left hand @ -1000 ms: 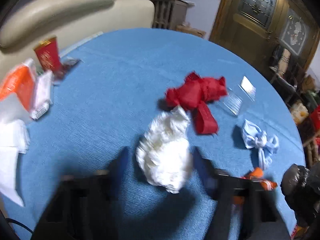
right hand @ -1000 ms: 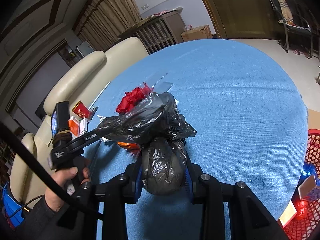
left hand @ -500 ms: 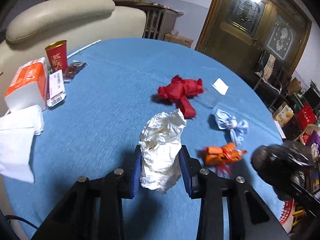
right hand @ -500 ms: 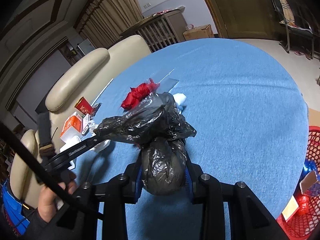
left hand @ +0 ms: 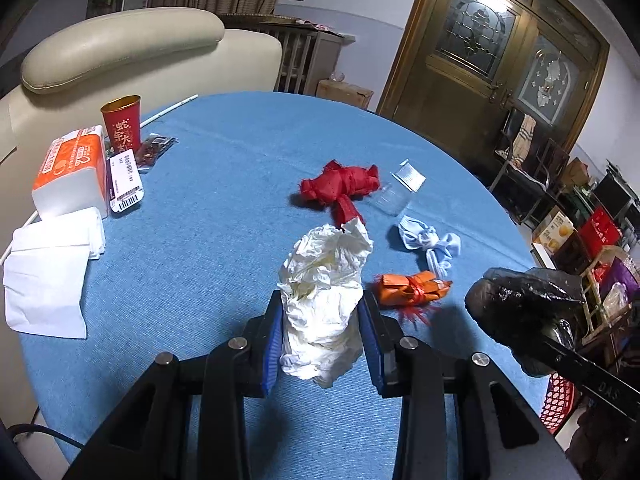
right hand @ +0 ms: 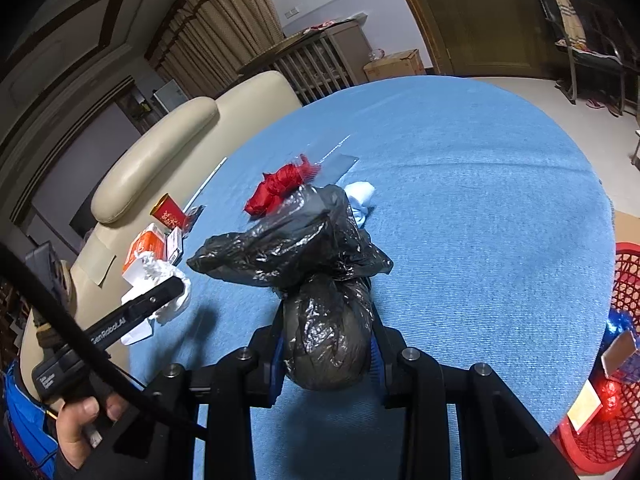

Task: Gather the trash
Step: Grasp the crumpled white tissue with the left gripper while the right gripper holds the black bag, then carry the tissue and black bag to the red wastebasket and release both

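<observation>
Left gripper [left hand: 322, 344]: closed on the white crumpled paper wad [left hand: 326, 296], both blue-lined jaws pressed to its sides; lower centre of the left wrist view.
White crumpled paper wad: held clear above the blue tablecloth [left hand: 224, 208]; it appears lifted rather than resting, though the fisheye makes this hard to judge.
Right gripper [right hand: 326, 344]: clamped on the black plastic bag bundle [right hand: 320, 280], the knotted lower lump between the jaws, the loose top flaring above; lower centre of the right wrist view.
Red crumpled wrapper [left hand: 340, 190]: on the cloth, centre of the left wrist view, beyond the wad.
Clear plastic packet [left hand: 400, 188]: just beside the red wrapper, to its right.
Pale blue knotted rag [left hand: 430, 242]: right of centre, near the packet.
Orange wrapper [left hand: 410, 288]: tied with red string, lying just right of the left gripper's right jaw.
Red paper cup [left hand: 122, 124]: upright, upper left of the left wrist view.
Orange tissue pack [left hand: 72, 176]: left edge, beside the cup.
White tissues [left hand: 50, 272]: loose sheets, lower left.
Red basket [right hand: 608, 392]: mesh, off the table at the right edge of the right wrist view, with scraps inside.
</observation>
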Action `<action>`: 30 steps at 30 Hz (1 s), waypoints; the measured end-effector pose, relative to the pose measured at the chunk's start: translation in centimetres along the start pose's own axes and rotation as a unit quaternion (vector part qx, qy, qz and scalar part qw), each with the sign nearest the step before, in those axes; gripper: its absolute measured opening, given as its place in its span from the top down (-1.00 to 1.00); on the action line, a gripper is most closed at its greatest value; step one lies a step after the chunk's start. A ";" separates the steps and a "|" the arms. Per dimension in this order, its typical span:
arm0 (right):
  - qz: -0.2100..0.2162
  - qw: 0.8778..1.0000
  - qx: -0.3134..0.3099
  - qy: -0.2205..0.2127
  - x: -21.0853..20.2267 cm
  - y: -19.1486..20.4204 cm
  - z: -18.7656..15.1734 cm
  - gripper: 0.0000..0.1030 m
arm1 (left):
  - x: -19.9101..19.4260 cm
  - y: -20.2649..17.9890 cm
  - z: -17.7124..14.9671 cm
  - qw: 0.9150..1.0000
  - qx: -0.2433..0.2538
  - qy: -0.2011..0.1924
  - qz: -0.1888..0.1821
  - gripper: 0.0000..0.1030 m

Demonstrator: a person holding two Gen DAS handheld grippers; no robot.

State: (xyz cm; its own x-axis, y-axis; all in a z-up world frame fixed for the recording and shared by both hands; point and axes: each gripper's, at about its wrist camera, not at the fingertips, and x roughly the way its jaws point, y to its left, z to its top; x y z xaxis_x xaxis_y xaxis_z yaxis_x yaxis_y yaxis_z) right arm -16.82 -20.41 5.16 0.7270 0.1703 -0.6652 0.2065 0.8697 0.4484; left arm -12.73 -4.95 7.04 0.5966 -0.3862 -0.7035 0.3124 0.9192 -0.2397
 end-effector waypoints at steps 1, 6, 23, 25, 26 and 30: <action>-0.002 1.000 0.003 -0.002 -0.1 -0.2 0.0 0.30 | -0.1 -0.2 -0.1 1.000 0.001 0.000 -0.002 0.28; -0.008 1.000 0.016 -0.008 -0.8 -1.0 -0.2 0.30 | -0.2 -1.2 -0.3 1.000 0.013 0.000 -0.010 0.28; -0.039 0.996 0.061 -0.043 -4.2 -5.0 -0.7 0.30 | -1.0 -5.4 -1.0 0.997 0.056 -0.002 -0.045 0.28; -0.044 0.996 0.065 -0.049 -4.7 -5.6 -0.7 0.30 | -1.2 -6.1 -1.1 0.997 0.062 -0.002 -0.051 0.28; -0.046 0.995 0.069 -0.052 -5.0 -5.9 -0.7 0.30 | -1.2 -6.5 -1.1 0.996 0.066 -0.002 -0.053 0.28; -0.057 0.993 0.082 -0.065 -6.3 -7.3 -0.9 0.30 | -1.4 -7.6 -1.3 0.995 0.077 -0.001 -0.062 0.28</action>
State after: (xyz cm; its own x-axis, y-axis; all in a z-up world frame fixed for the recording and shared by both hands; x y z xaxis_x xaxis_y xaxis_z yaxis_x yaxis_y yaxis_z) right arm -23.48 -27.40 5.61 0.7691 0.0038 -0.6391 0.3889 0.7907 0.4728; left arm -16.91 -11.28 8.95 0.5476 -0.4964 -0.6735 0.4937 0.8416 -0.2189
